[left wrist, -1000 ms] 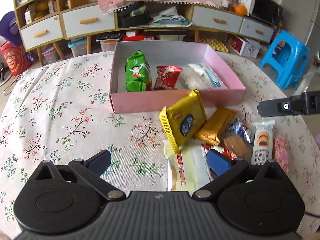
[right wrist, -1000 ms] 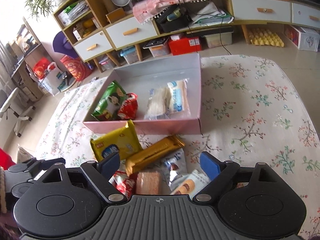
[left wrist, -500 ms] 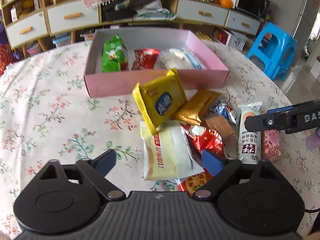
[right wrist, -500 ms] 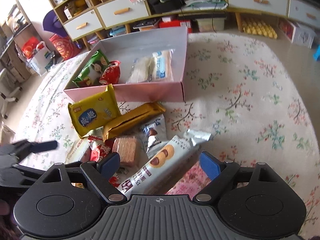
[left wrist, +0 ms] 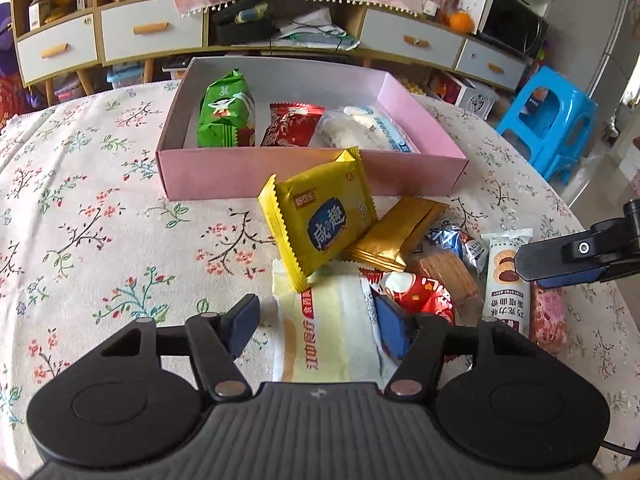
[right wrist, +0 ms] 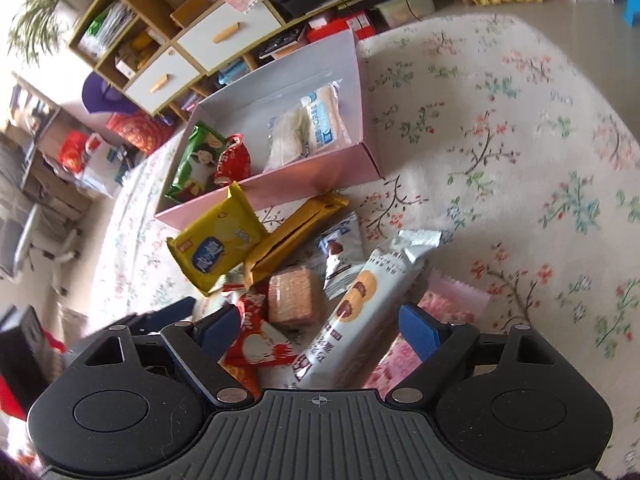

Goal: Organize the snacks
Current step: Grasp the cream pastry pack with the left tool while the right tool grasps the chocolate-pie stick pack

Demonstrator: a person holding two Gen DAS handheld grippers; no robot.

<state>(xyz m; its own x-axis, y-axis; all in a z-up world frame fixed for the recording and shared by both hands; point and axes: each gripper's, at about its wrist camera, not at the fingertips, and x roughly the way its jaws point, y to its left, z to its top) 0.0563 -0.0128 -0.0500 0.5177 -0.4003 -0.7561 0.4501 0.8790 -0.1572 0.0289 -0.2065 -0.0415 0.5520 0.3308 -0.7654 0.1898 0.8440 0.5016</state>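
Observation:
A pink box (left wrist: 224,172) on the flowered tablecloth holds a green packet (left wrist: 224,110), a red packet (left wrist: 290,124) and a clear white packet (left wrist: 368,128). In front of it lies a pile of snacks: a yellow packet (left wrist: 320,224), a gold bar (left wrist: 394,236), a wafer (left wrist: 446,276), a pale yellow packet (left wrist: 320,340) and a long white biscuit pack (left wrist: 504,276). My left gripper (left wrist: 316,328) is open astride the pale yellow packet. My right gripper (right wrist: 316,330) is open low over the white biscuit pack (right wrist: 360,304) and a red packet (right wrist: 252,340).
A pink packet (right wrist: 436,312) lies under the right gripper's right finger. Low cabinets with drawers (left wrist: 152,36) stand behind the table. A blue plastic stool (left wrist: 548,120) stands at the right. The right gripper's finger (left wrist: 576,252) shows in the left wrist view.
Both grippers have drawn back and lowered toward the snack pile. The left one now straddles the pale yellow packet; the right one has tilted and dropped over the white biscuit pack.

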